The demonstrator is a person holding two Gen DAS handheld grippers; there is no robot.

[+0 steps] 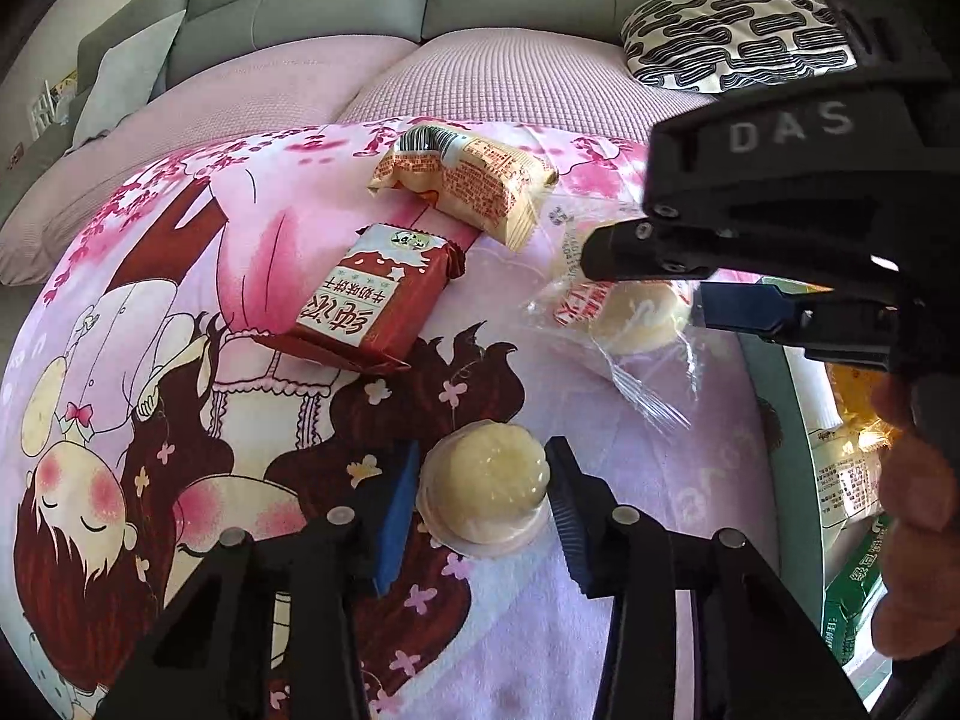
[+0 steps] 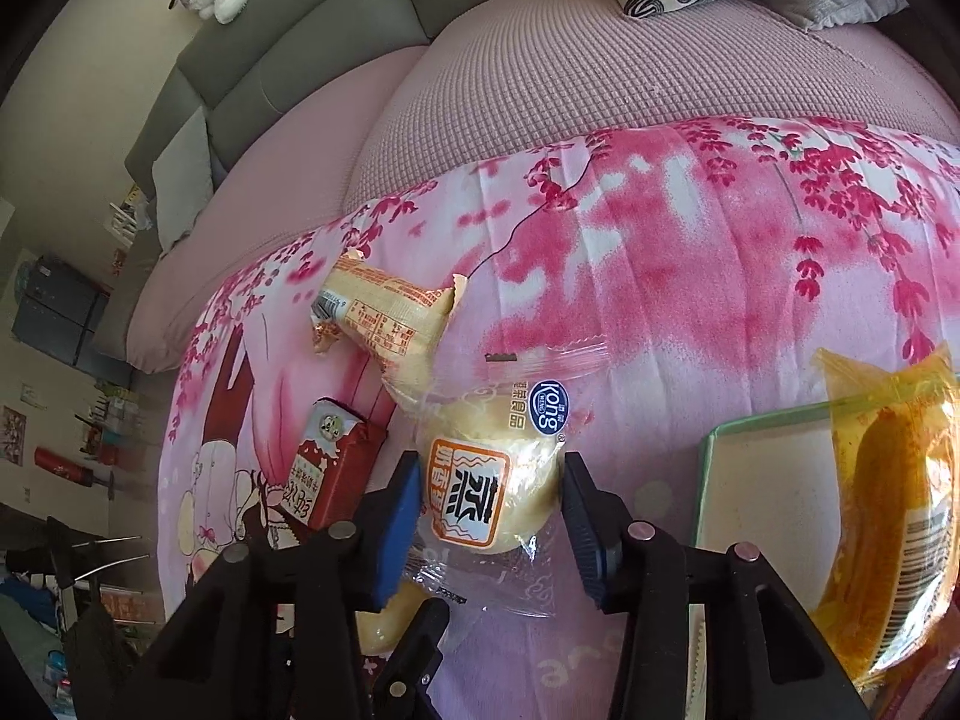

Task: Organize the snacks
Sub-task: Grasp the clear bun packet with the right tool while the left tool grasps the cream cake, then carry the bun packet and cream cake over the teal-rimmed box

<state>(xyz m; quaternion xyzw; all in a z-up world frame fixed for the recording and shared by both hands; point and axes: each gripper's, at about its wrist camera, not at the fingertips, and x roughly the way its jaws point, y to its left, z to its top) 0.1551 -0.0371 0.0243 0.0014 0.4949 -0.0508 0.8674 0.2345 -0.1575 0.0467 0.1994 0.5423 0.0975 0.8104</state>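
Glossy pink printed cloth (image 1: 600, 630), with cherry blossom and a cartoon girl, covers the surface in front of a grey-green sofa (image 1: 312, 6) with pink waffle-textured seat cushions. Four snacks lie loose on the cloth: one small round pale-yellow pastry in a clear plastic cup (image 1: 485, 489), one round pale bun in a crinkled clear wrapper with an orange label (image 2: 486, 480), one dark red rectangular foil biscuit packet (image 1: 372, 294), and one cream-and-orange crimped foil packet (image 1: 462, 180). The left tongs (image 1: 480, 510) stand narrowed around the cup pastry, blue pad on one side and ribbed black finger on the other, both at its rim; I cannot tell whether they truly press it. The right tongs (image 2: 489, 507) likewise flank the wrapped bun, their pads close against the wrapper. At the right sits a pale green-rimmed tray (image 2: 705, 480), with one yellow translucent snack bag (image 2: 888, 480) propped over it.
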